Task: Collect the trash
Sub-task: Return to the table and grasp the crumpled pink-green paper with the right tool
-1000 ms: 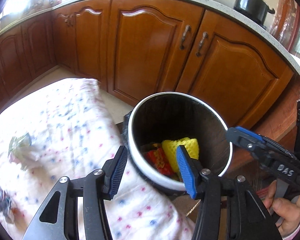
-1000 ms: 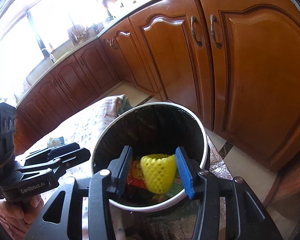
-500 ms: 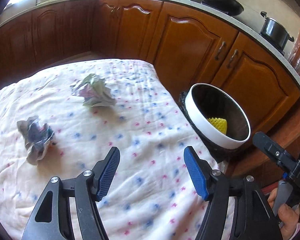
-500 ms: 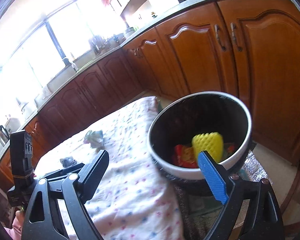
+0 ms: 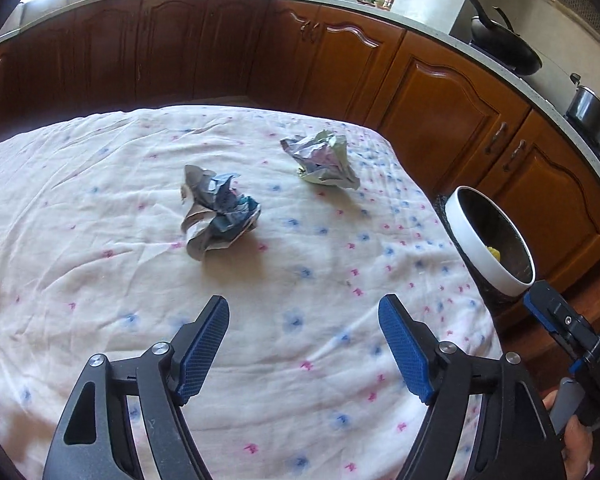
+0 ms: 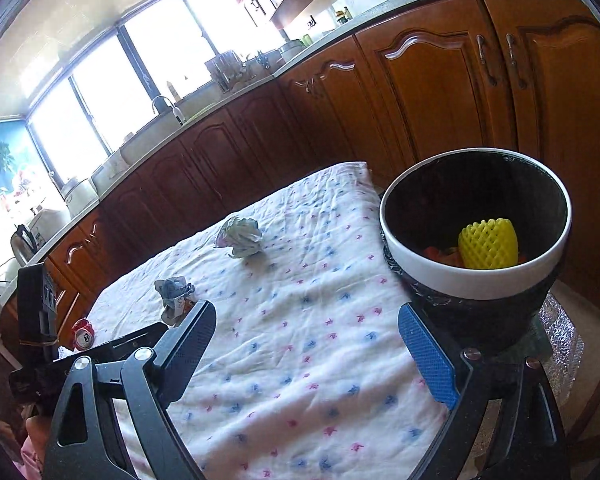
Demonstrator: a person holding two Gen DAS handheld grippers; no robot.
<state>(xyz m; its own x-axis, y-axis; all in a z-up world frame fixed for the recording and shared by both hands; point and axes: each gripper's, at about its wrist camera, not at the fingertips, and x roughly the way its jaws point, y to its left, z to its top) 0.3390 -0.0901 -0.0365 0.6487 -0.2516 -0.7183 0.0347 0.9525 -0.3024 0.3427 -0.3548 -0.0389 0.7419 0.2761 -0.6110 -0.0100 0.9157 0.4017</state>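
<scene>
trash that is left sits on the tabletop point(image 5: 100, 280): a blue and grey paper ball point(image 5: 218, 210) in the middle of the left wrist view and a grey and green paper ball point(image 5: 322, 160) up and to the right of it, well apart. a second ago both grippers were over the bin point(image 6: 474, 280), and the right one held the yellow foam net point(image 6: 488, 244). now the net lies down in the bin on top of red wrappers, at the right of the right wrist view. the right gripper point(image 6: 314, 334) has let go and its jaws stand wide with nothing in them. the left gripper point(image 5: 304, 342) has swung away to face the paper balls, and its jaws are opening with nothing between them. so one piece is done, and i think the paper balls come next. a small red thing point(image 6: 83, 334) at the lower left may be trash too, but it is too small to tell.
</scene>
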